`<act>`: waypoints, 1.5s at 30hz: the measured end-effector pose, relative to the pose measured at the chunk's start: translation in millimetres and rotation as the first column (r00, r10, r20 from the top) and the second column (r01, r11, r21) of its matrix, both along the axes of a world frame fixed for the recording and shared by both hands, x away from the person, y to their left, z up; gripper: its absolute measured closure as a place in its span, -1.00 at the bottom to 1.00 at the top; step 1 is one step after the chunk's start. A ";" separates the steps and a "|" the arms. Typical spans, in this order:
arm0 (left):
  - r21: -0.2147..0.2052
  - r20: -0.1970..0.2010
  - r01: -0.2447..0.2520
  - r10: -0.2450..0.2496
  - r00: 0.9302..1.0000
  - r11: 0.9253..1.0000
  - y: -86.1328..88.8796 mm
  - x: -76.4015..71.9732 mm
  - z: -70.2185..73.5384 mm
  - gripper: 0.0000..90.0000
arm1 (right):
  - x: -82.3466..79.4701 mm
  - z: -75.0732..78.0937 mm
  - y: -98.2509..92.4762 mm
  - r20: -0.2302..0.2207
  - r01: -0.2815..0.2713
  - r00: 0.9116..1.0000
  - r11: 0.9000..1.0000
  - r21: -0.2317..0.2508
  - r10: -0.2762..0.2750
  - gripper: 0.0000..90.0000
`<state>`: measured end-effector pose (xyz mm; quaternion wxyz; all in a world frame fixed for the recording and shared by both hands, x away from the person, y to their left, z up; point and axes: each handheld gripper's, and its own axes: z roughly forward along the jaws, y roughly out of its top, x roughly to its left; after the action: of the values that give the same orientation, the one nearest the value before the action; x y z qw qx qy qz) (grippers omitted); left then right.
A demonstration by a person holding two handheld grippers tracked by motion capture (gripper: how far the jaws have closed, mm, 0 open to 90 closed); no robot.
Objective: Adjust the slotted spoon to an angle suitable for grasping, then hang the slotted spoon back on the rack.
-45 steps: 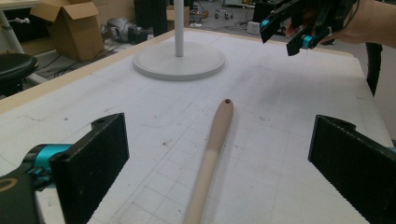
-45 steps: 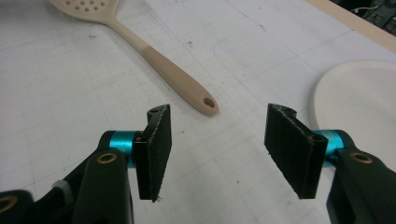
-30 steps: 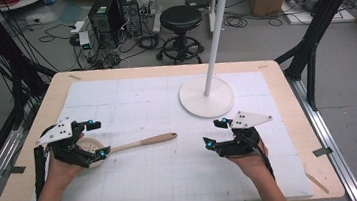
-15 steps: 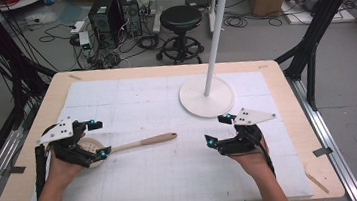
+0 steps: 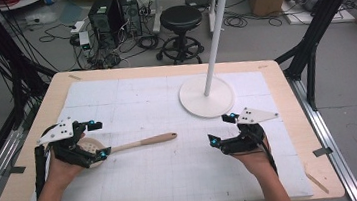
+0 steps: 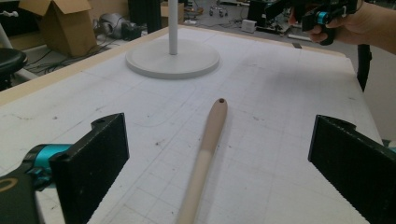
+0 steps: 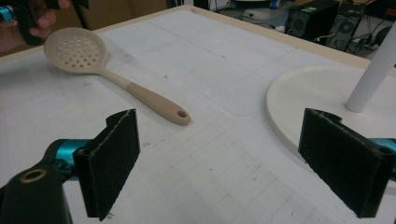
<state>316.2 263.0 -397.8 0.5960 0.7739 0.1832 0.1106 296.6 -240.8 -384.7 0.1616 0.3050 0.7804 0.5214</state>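
Observation:
A beige slotted spoon (image 5: pixel 141 143) lies flat on the white grid mat, its round head at the left and its handle pointing right. My left gripper (image 5: pixel 100 139) is open, and its jaws stand on either side of the head without touching it. In the left gripper view the spoon's handle (image 6: pixel 210 135) runs away between the wide jaws of the left gripper (image 6: pixel 217 135). My right gripper (image 5: pixel 221 129) is open beyond the handle's tip. Its jaws have just been opening, with nothing between them. The right gripper view has the spoon (image 7: pixel 77 51) ahead of the right gripper (image 7: pixel 222 135), to its left.
A white stand with a round base (image 5: pixel 206 100) and a thin pole rises at the back right of the mat, close to my right gripper. The wooden table's rim (image 5: pixel 163 68) frames the mat. A stool (image 5: pixel 180 17), computers and boxes sit on the floor behind.
The right gripper's jaws have spread wider and the hand has shifted slightly. The left gripper and the spoon have stayed where they were.

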 end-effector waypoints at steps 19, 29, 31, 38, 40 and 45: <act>0.017 -0.010 0.030 -0.030 1.000 0.999 -5.0 2.3 -0.5 -0.87 | 1.1 0.1 -4.4 0.001 0.001 1.000 1.000 0.004 -0.001 -0.75; 0.036 -0.018 0.038 -0.038 0.999 0.999 -9.8 2.2 1.8 -0.88 | 3.1 -3.1 -8.8 -0.007 0.006 1.000 1.000 -0.012 -0.006 -0.75; 0.051 -0.023 0.047 -0.046 0.999 0.998 -15.2 2.6 2.6 -0.87 | 2.2 -2.1 -11.5 -0.005 0.009 1.000 1.000 -0.005 -0.009 -0.75; 0.153 -0.057 0.068 -0.060 0.997 0.986 -37.3 9.6 3.5 -0.87 | -1.3 7.5 -21.3 0.020 0.020 1.000 0.999 0.034 -0.020 -0.75; 0.178 -0.071 0.079 -0.068 0.995 0.981 -45.7 13.2 5.4 -0.87 | -1.4 8.5 -23.7 0.022 0.021 1.000 0.999 0.045 -0.022 -0.75; 0.285 -0.122 0.121 -0.090 0.989 0.951 -75.3 28.6 9.5 -0.87 | 0.7 7.8 -26.5 0.014 0.022 1.000 0.998 0.054 -0.023 -0.75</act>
<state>344.8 187.7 -388.3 0.4696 0.8669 0.1550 0.0627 297.3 -267.2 -376.9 0.1650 0.3141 0.7612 0.5428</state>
